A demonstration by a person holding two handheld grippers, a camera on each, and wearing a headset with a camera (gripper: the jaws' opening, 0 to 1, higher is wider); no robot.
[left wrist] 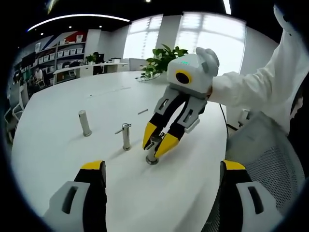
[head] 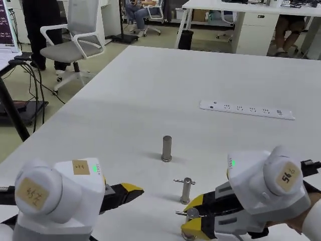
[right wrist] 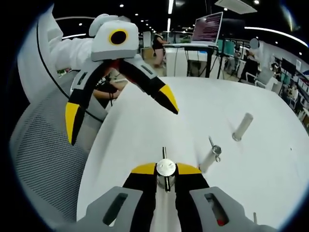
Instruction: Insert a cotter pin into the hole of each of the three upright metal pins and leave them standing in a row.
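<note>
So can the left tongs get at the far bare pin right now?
Probably yes: the left tongs are open, the table toward the far pin is bare, and the right tongs sit off to the side, shut on the nearest pin.

I see three upright pins in a row: far pin [head: 166, 148] bare, middle pin [head: 186, 191] and near pin [head: 191, 215] each carrying a cotter pin [head: 184, 181].

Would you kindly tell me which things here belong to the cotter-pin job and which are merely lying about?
Job: far metal pin, bare; middle metal pin with cotter pin; near metal pin, gripped by right hand-held gripper; open left hand-held gripper.
Lying about: power strip; office chair.
</note>
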